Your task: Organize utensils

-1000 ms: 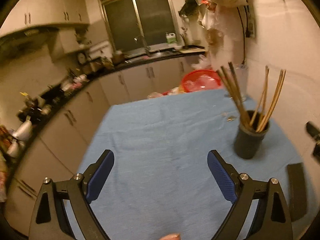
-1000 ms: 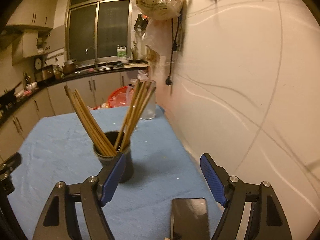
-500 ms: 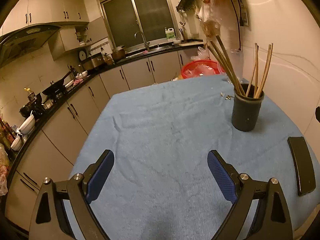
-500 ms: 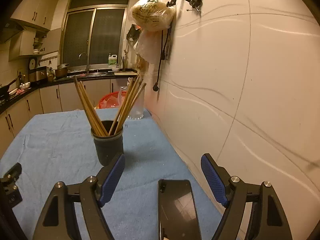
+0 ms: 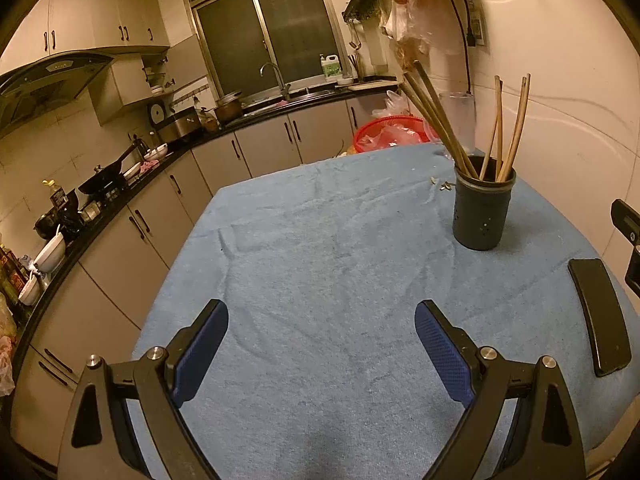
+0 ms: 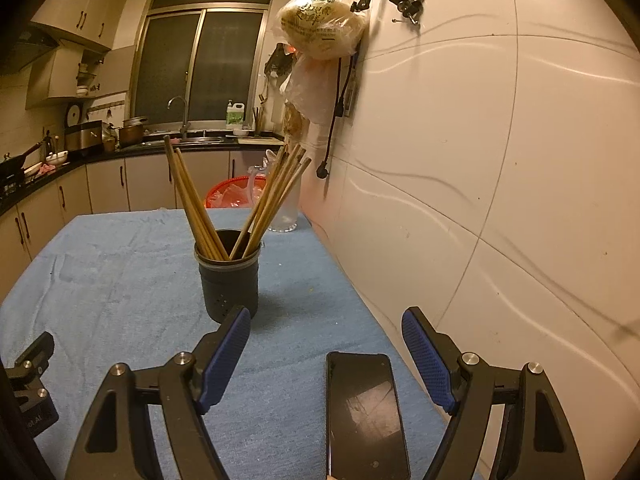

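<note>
A dark round utensil holder (image 5: 482, 214) (image 6: 229, 280) stands upright on the blue tablecloth (image 5: 320, 264) (image 6: 112, 280), with several wooden chopsticks (image 5: 436, 116) (image 6: 192, 208) fanned out of it. My left gripper (image 5: 322, 320) hangs open over bare cloth, well short and left of the holder, nothing between its blue pads. My right gripper (image 6: 326, 322) is open too, its left finger just in front of the holder, and a black phone (image 6: 366, 412) (image 5: 600, 314) lies on the cloth beneath its jaws.
The white wall (image 6: 500, 200) runs close along the table's right edge. A clear jug (image 6: 286, 208) and a red basket (image 5: 390, 134) sit at the table's far end. Kitchen counters (image 5: 120, 184) with pots curve along the left. Bags (image 6: 324, 32) hang on the wall.
Both grippers drew back from the holder over the first half second, so it now looks smaller and farther; since then they have held still. Both stayed open and empty.
</note>
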The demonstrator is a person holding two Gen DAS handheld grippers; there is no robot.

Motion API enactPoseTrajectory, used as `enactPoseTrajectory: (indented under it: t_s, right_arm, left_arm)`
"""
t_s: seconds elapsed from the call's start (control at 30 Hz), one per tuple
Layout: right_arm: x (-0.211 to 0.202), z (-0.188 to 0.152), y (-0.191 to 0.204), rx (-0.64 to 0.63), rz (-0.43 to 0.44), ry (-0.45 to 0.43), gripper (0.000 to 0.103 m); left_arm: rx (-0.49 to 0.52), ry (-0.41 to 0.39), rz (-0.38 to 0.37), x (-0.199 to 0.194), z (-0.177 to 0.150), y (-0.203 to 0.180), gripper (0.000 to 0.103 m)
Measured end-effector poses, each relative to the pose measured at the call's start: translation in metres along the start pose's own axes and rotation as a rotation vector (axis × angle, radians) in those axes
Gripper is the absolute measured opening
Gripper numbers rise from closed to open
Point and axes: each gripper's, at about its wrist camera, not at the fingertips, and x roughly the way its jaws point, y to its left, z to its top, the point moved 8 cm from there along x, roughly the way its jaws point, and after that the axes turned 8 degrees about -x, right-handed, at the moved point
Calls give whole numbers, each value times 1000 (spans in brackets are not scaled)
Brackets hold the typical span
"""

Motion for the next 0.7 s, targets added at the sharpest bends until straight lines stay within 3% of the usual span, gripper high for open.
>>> enactPoseTrajectory:
  t_s: [0.7]
  right_arm:
    - [7,-5,4,-14,5,23,81]
  left_arm:
    - [17,12,-11,1,-6,-7,94]
